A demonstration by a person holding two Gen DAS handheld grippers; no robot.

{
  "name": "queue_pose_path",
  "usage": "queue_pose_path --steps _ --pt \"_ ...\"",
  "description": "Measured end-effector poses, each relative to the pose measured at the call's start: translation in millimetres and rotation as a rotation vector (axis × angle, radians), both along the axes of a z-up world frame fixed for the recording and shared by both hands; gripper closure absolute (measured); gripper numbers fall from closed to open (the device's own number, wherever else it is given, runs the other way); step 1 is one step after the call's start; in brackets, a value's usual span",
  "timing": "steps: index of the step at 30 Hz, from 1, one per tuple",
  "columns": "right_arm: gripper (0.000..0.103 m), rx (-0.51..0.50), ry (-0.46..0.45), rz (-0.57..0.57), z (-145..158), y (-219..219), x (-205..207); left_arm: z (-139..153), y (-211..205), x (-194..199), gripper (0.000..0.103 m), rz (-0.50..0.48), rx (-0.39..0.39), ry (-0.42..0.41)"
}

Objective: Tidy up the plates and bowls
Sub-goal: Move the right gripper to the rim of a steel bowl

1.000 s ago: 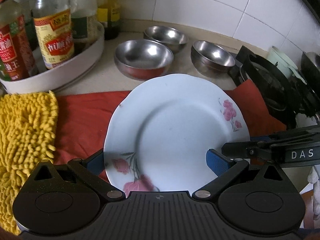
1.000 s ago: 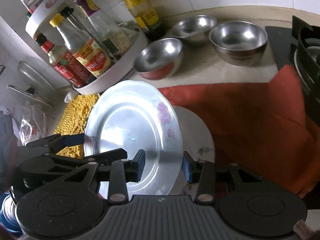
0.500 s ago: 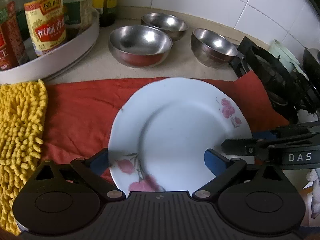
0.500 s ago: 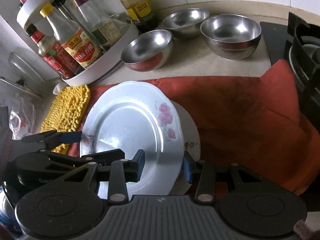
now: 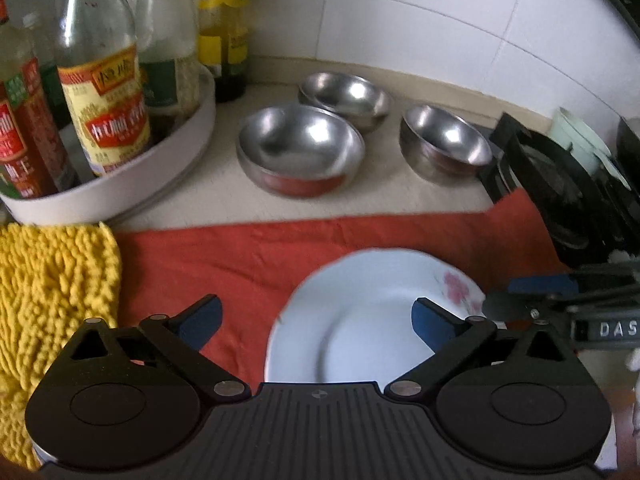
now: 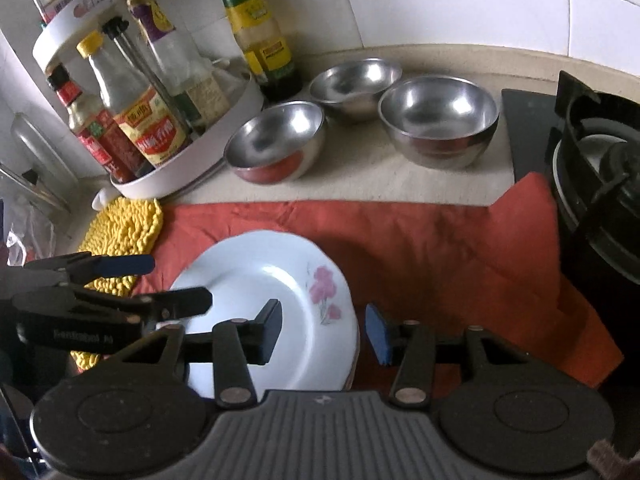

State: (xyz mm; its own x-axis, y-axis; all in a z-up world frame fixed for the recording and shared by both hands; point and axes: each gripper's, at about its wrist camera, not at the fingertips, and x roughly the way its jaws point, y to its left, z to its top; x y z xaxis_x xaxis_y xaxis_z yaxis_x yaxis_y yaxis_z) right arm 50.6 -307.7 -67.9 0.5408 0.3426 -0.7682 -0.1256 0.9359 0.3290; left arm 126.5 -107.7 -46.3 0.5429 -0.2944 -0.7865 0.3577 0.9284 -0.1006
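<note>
A white plate with pink flowers (image 6: 260,300) lies flat on a second plate, whose rim (image 6: 354,360) shows beneath it, on the red cloth (image 6: 440,248). My right gripper (image 6: 324,334) straddles the plate's right rim; its jaws are opening and neither pad presses on the rim. My left gripper (image 5: 316,320) stands wide open, its right finger over the plate (image 5: 360,312) and its left finger over bare cloth. Three steel bowls (image 5: 300,148) (image 5: 344,96) (image 5: 444,140) sit on the counter behind. Each gripper shows in the other's view: the left gripper (image 6: 180,282), the right gripper (image 5: 498,294).
A white turntable tray (image 5: 132,184) with several sauce bottles stands at the back left. A yellow chenille mat (image 5: 52,292) lies left of the cloth. The black gas stove (image 6: 592,168) is at the right. A tiled wall (image 6: 440,0) closes the back.
The plate went from tilted in the right gripper to lying flat on the lower plate. The right jaws widened. The left gripper drew off to the left, away from the plate.
</note>
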Motion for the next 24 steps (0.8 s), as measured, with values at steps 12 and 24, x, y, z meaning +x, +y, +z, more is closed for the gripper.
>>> queue_pose_path --steps 12,24 --pt "0.06 0.052 -0.087 -0.029 17.2 -16.7 56.6 12.1 -0.8 67.7 0.0 0.122 -0.032 -0.038" --pt "0.059 0.157 -0.064 -0.027 -8.9 0.9 161.0 -21.2 -9.1 135.3 0.017 0.185 0.001 0.042"
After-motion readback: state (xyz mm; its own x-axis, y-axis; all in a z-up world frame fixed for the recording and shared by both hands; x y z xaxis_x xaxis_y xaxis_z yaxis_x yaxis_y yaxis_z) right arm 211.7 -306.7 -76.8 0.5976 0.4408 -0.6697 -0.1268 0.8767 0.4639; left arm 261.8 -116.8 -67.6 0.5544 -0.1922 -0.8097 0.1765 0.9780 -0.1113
